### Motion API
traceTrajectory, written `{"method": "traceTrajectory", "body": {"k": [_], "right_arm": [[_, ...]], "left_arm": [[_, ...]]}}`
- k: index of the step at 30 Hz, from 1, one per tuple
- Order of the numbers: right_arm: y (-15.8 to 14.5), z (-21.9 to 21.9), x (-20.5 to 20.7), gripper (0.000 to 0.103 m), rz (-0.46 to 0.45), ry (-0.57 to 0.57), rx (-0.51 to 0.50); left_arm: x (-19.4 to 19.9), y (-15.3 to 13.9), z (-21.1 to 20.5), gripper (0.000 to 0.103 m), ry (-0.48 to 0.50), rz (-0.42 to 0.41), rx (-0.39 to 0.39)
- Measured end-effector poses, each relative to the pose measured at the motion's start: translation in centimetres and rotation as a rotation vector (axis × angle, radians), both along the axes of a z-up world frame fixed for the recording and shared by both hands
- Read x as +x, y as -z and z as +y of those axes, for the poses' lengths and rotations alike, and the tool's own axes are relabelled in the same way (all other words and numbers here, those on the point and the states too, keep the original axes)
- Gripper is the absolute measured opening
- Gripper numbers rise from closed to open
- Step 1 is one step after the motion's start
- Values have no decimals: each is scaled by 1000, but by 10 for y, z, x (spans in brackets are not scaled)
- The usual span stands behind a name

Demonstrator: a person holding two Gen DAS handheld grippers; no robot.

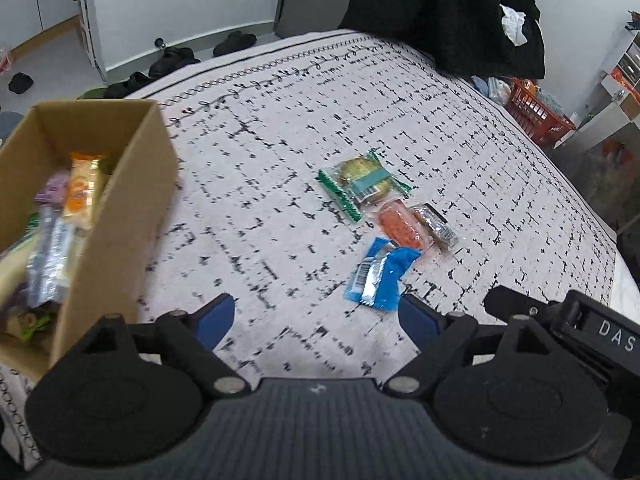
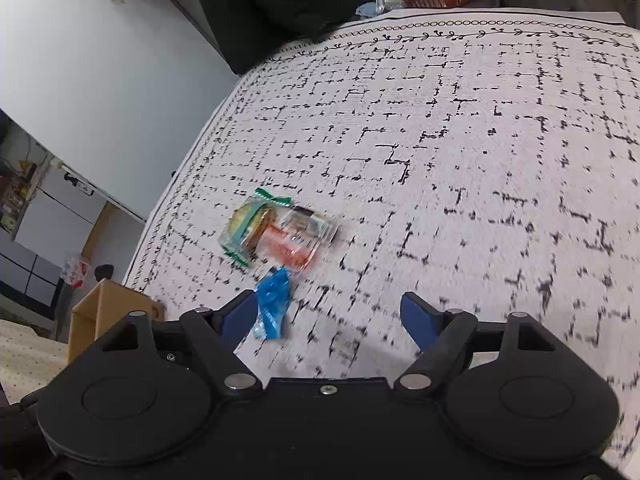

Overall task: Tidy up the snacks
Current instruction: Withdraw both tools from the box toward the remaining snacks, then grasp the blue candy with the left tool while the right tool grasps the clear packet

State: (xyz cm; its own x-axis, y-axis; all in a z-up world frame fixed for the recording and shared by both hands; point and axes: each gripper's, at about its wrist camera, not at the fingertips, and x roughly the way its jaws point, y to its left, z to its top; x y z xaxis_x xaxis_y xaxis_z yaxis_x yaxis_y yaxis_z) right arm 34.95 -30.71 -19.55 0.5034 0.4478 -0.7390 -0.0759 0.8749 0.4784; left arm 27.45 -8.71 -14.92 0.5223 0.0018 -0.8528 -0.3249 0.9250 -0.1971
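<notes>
Both claws, left claw (image 1: 316, 316) and right claw (image 2: 328, 314), stood released and empty near the blue packet (image 1: 378, 276) on the patterned surface (image 1: 260, 168), where converging on one slick wrapper risked collision.

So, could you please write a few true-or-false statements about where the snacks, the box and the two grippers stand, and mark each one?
1. The cardboard box already holds several snack packets. True.
2. The blue snack packet lies inside the box. False: it lies on the patterned tablecloth.
3. The left gripper is clamped on a packet. False: its jaws are open with nothing between them.
4. The green-edged cookie packet lies beyond the orange snack packet in the left wrist view. True.
5. The right gripper is open and holds nothing. True.
</notes>
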Motion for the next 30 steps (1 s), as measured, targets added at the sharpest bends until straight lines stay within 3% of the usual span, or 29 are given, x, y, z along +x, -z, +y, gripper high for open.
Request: {"method": "traceTrajectory", "body": {"k": [9,20,21,23,25,26,28,30], "right_arm": [[16,4,42,63,28,-42,23],[29,23,80,57,30,-110,22],[30,25,83,55,30,-119,19],[33,31,89,35,44,-141,2],[34,34,92,24,55,-153,-20],[34,34,92,23,55,-158,-22],[34,32,91,21,56,-158,-19],[33,30,88,20,60,-148,-14]], "left_arm": [[38,20,-11,81,18,5,-25],[66,49,-20,65,65,49,-34],[68,51,-21,64,70,52,-36],[71,53,-24,63,80,53,-28],[74,54,-27,59,93,53,-14],[76,55,-28,57,96,55,-7],[77,55,-27,35,95,44,-18],[78,55,-24,33,84,44,-48]]}}
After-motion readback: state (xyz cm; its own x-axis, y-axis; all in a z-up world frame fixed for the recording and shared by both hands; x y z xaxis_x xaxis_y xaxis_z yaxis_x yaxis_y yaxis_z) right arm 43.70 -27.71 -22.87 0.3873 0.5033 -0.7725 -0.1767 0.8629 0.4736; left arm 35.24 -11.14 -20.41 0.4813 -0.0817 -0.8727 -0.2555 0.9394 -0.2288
